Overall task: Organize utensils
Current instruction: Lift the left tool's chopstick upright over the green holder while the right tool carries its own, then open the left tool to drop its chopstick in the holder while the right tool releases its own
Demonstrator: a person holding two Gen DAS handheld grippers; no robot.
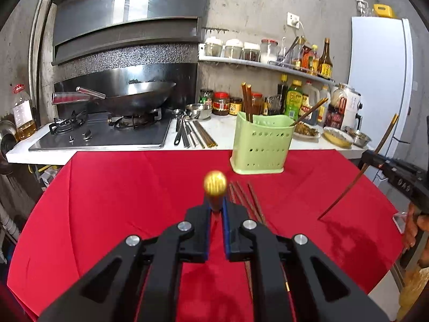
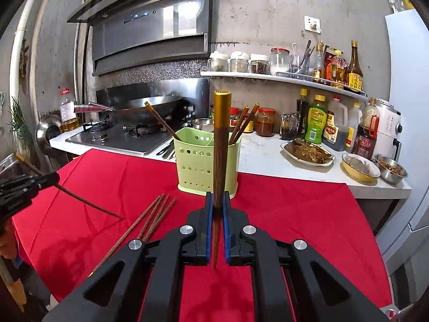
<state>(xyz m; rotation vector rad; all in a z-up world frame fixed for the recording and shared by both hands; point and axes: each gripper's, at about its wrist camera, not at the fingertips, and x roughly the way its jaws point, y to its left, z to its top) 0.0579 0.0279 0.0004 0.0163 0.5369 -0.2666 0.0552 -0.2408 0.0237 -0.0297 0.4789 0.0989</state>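
Note:
My left gripper [image 1: 215, 209] is shut on a gold-capped chopstick [image 1: 215, 185] that points at the camera, above the red cloth. My right gripper [image 2: 217, 201] is shut on another gold-capped wooden chopstick [image 2: 221, 139], held upright in front of the green utensil holder [image 2: 206, 166]. The holder [image 1: 260, 147] stands at the cloth's far edge with three chopsticks in it. Several loose chopsticks [image 2: 150, 220] lie on the cloth; they also show in the left wrist view [image 1: 246, 201]. The right gripper and its chopstick [image 1: 356, 177] appear at the right of the left wrist view.
The red cloth [image 1: 120, 201] covers the table. Behind it is a white counter [image 2: 268, 158] with a gas hob and wok [image 1: 134, 99], metal utensils [image 1: 187, 134], sauce bottles, jars, and food dishes [image 2: 308, 153]. A white fridge [image 1: 380, 80] stands at the right.

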